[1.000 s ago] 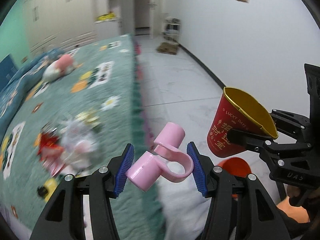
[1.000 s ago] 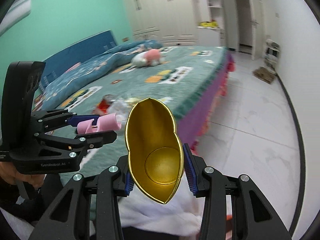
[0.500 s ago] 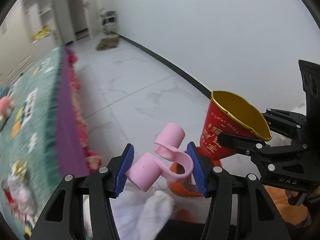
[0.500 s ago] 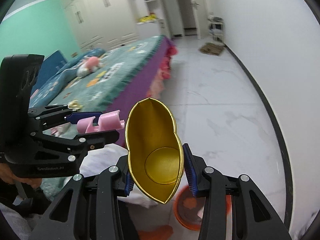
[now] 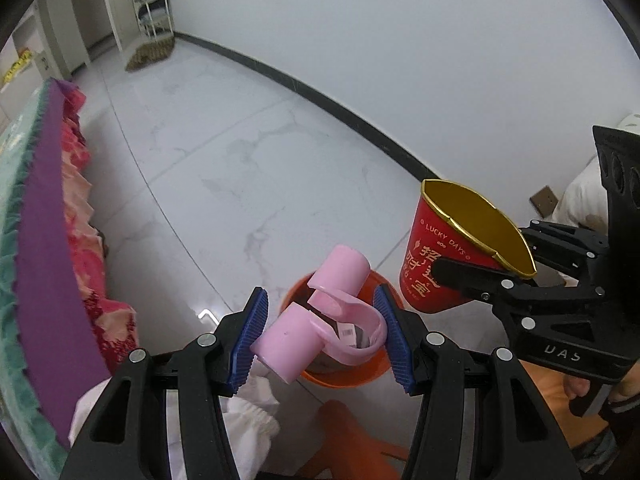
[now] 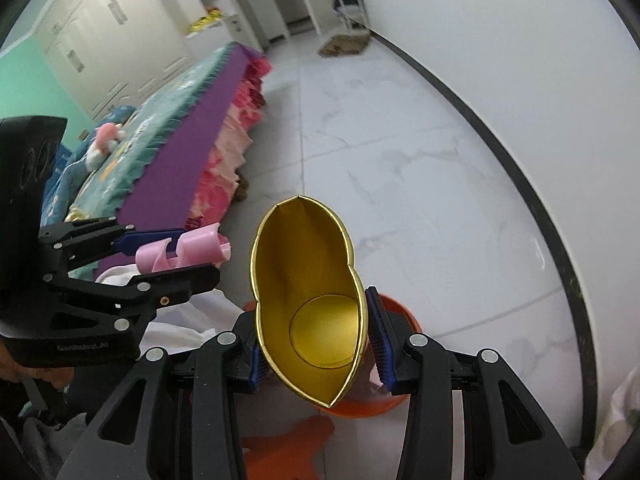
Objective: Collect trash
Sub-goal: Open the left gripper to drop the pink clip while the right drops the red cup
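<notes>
Since the earlier frames you have swung both grippers away from the bed (image 5: pixel 36 240) and down toward the floor (image 5: pixel 248 168), so the orange bin (image 5: pixel 340 380) that was barely in view now sits right under your hands. On the left, your left gripper (image 5: pixel 320 332) has its jaws closed on the pink plastic piece (image 5: pixel 316 320), a curled clip-like thing with two stubby tubes, and it hangs directly over the bin's mouth, where some dark litter with a label already lies. To the right, your right gripper (image 6: pixel 316 340) has its jaws pinching the red paper cup (image 5: pixel 452 252) hard enough to squash its gold rim into a pointed oval; the cup's gold inside looks empty, and the bin's rim (image 6: pixel 400 312) shows just behind and below it. Judged from this, you are on the delivery leg of this round: two items are picked and carried, neither is let go yet. What is left is to open over the bin, then go back, since the bed may well hold more rubbish, though none is clear here.
</notes>
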{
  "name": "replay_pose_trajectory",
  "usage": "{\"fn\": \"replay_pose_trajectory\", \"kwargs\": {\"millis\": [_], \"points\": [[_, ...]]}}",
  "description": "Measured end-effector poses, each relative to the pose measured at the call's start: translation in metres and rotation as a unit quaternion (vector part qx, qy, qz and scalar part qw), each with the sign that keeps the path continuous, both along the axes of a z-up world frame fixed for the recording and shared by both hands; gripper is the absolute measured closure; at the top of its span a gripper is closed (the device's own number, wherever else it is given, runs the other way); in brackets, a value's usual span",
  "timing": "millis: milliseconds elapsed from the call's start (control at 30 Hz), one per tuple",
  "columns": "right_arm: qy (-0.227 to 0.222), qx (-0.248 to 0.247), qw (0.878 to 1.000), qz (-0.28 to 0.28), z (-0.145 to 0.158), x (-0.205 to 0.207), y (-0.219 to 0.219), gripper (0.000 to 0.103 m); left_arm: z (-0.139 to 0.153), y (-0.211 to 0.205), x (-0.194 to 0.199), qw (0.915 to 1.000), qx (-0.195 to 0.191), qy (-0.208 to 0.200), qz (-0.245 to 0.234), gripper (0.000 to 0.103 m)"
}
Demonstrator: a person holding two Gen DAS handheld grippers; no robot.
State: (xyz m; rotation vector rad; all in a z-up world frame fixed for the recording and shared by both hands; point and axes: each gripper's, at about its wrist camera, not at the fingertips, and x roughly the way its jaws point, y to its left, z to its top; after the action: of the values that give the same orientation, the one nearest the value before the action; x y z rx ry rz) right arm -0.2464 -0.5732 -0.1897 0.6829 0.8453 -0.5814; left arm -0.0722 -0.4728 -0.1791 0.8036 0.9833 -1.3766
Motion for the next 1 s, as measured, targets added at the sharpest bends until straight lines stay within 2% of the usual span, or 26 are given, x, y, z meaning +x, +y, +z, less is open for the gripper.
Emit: {"fn": "replay_pose_trajectory", "kwargs": {"millis": [233,367,433,567,1000], "points": [[0.024,0.040,0.999,-0.005,-0.047,0.002,-0.012,0.061,-0.032,-0.008,-0.001,0.9992,0.039,0.008,-0.003,0.046],[0.027,0.050,0.998,-0.005,-0.061,0.008,-0.017,0.060,-0.043,-0.014,-0.004,0.9985,0.054,0.007,-0.007,0.046],[0.030,0.053,0.998,-0.004,-0.065,0.011,-0.018,0.058,-0.047,-0.017,-0.006,0.9982,0.059,0.007,-0.009,0.046],[0.038,0.055,0.998,-0.011,-0.073,0.015,-0.022,0.046,-0.050,-0.021,-0.008,0.9977,0.067,0.012,-0.008,0.046],[0.065,0.066,0.996,-0.012,-0.090,0.012,-0.022,0.042,-0.063,-0.031,-0.015,0.9958,0.089,0.013,-0.017,0.046]]}}
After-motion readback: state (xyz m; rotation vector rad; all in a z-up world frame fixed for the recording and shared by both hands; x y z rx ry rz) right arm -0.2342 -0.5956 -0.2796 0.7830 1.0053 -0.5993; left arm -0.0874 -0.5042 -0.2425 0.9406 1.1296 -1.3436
